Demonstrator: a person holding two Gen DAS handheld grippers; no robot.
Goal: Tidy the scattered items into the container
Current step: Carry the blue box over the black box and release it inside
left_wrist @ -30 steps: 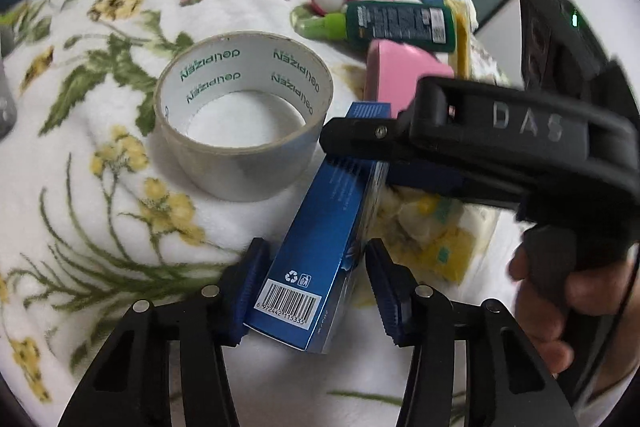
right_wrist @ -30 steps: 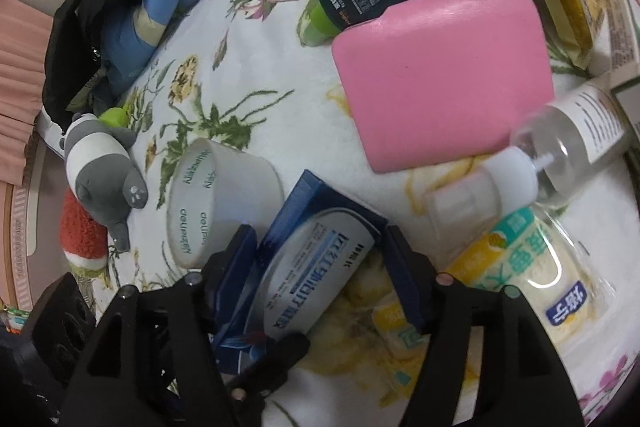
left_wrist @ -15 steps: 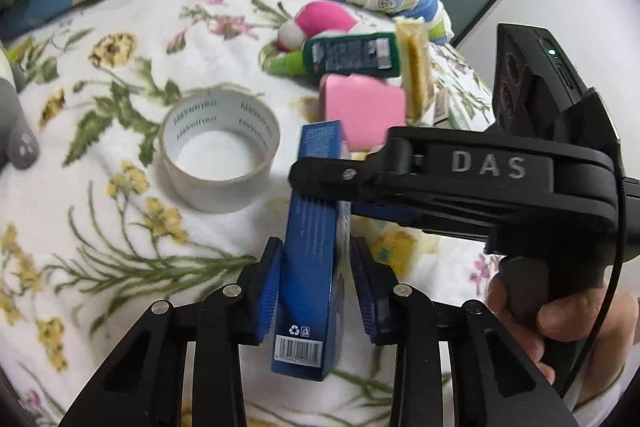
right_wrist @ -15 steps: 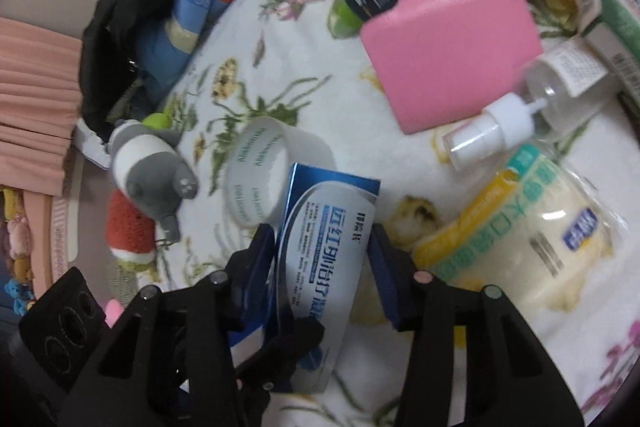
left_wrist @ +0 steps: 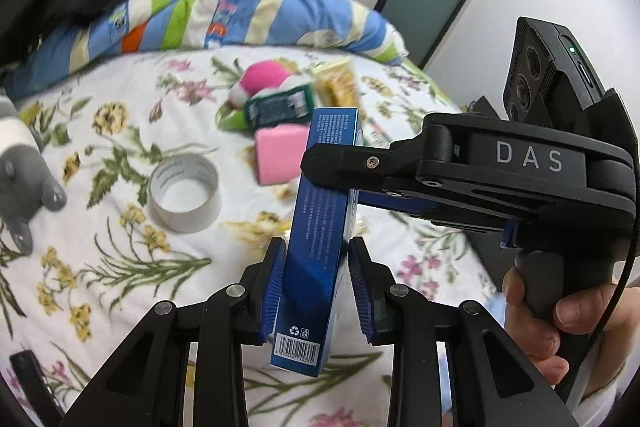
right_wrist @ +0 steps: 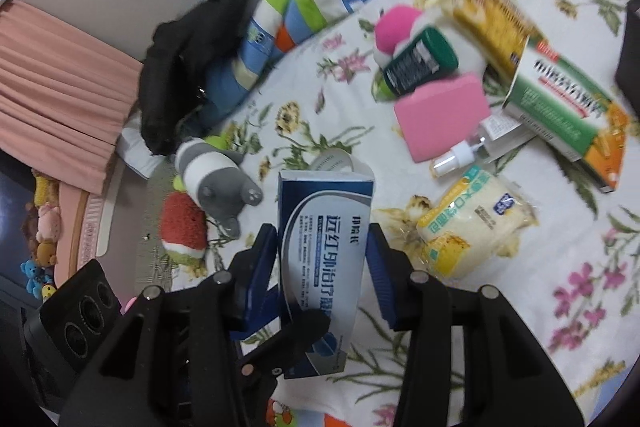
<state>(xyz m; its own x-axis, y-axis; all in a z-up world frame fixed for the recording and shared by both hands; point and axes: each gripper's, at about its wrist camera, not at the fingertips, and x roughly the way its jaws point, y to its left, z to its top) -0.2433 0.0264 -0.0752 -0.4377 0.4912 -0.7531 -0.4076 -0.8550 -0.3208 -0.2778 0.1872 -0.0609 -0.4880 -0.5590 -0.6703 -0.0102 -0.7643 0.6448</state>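
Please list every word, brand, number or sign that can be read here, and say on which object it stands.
"DAS": on the right gripper.
Recycling sign and barcode, digits too small: on the blue box.
Large Chinese title on the blue box's white face: blurred, not surely readable.
Print on the tape roll, green bottle, green carton and yellow packet: too blurred.

The blue box [left_wrist: 316, 239], a second ago lying on the floral blanket [left_wrist: 120, 131] beside the tape roll [left_wrist: 184, 193], now hangs above it, seemingly clamped between left gripper [left_wrist: 316, 287] and right gripper [right_wrist: 324, 271], whose jaws are closing.
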